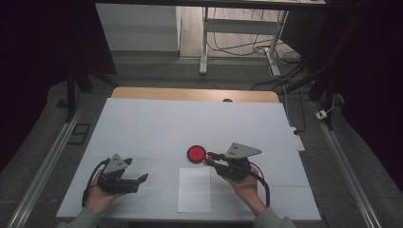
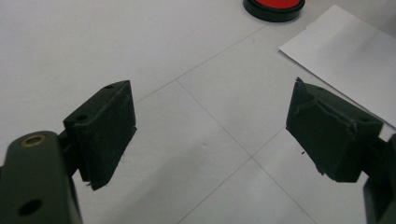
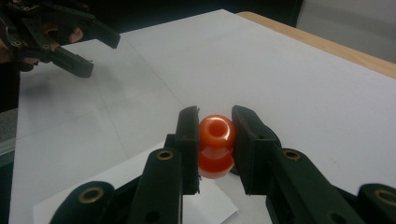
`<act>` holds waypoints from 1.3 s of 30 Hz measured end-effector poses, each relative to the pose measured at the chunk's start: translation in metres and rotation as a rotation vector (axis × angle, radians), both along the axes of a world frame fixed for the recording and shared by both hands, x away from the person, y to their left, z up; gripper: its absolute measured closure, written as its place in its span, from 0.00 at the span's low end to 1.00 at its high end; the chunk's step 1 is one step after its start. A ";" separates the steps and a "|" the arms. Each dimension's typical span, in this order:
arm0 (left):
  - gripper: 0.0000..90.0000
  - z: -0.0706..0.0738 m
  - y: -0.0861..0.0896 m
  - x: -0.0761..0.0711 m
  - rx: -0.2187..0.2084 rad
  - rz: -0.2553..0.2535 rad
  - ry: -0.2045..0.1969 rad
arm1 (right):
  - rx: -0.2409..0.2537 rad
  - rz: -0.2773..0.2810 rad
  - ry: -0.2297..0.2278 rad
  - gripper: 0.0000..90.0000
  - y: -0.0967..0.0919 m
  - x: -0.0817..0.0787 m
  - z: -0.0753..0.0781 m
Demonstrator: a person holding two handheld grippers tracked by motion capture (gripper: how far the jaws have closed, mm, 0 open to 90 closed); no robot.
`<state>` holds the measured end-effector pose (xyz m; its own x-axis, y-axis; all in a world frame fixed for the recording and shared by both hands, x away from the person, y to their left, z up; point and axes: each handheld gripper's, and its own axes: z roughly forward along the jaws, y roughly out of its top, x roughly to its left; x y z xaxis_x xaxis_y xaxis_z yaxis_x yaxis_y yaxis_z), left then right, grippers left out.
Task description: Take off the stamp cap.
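A small orange stamp [image 3: 215, 147], waisted in the middle with a rounded top, is clamped between the jaws of the right gripper [image 3: 215, 148], one black jaw pressed against each of its sides. In the high view the stamp is seen only as a small orange spot [image 1: 207, 157] at the tip of the right gripper [image 1: 210, 158], a little right of the centre of the frame, just beside a round red ink pad with a black rim [image 1: 196, 153]; whether the two touch cannot be told. A white sheet of paper [image 1: 194, 189] lies flat on the bench [image 1: 152, 123] just below the ink pad, towards the lower middle of the frame. The right gripper is held in a hand [image 1: 247, 185] that enters from the bottom right. At the lower left of the high view the left gripper [image 1: 141, 179] is held low over the bench, well apart from the ink pad and the paper. Its jaws are spread wide, with nothing between them but the white bench surface.
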<state>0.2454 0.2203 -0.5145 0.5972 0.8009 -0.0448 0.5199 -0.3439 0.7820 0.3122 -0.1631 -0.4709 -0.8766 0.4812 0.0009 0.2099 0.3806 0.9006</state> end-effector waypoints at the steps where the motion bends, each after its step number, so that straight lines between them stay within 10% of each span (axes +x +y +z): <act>1: 0.18 0.000 0.000 0.000 0.001 0.000 0.000 | 0.000 -0.002 0.000 0.79 0.000 0.000 0.000; 39: 0.18 0.015 -0.037 0.011 0.018 -0.090 -0.046 | 0.000 -0.009 -0.006 0.79 0.000 0.001 0.000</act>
<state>0.2560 0.1836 -0.4998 0.6678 0.7444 -0.0022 0.4501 -0.4014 0.7977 0.3129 -0.1628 -0.4709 -0.8723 0.4889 -0.0047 0.2076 0.3790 0.9018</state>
